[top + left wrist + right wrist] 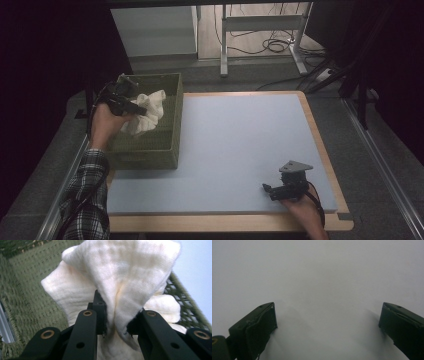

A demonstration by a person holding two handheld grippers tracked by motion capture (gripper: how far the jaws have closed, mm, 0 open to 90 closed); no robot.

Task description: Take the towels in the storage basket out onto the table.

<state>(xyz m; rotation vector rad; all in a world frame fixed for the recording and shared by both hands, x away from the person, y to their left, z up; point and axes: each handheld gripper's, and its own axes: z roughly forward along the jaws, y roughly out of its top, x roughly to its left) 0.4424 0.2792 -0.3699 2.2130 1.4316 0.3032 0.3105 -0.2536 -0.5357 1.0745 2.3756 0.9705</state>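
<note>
While the left gripper (pixel 131 106) clamps a white cloth (pixel 150 111) above the green basket (pixel 170 150), probably lifting it out, the right gripper (pixel 272 190) waits agape near the mat's (pixel 235 140) right front corner; next, carry it clear.

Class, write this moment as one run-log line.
left gripper: shut on white cloth, over green basket | right gripper: open, by blue mat
</note>
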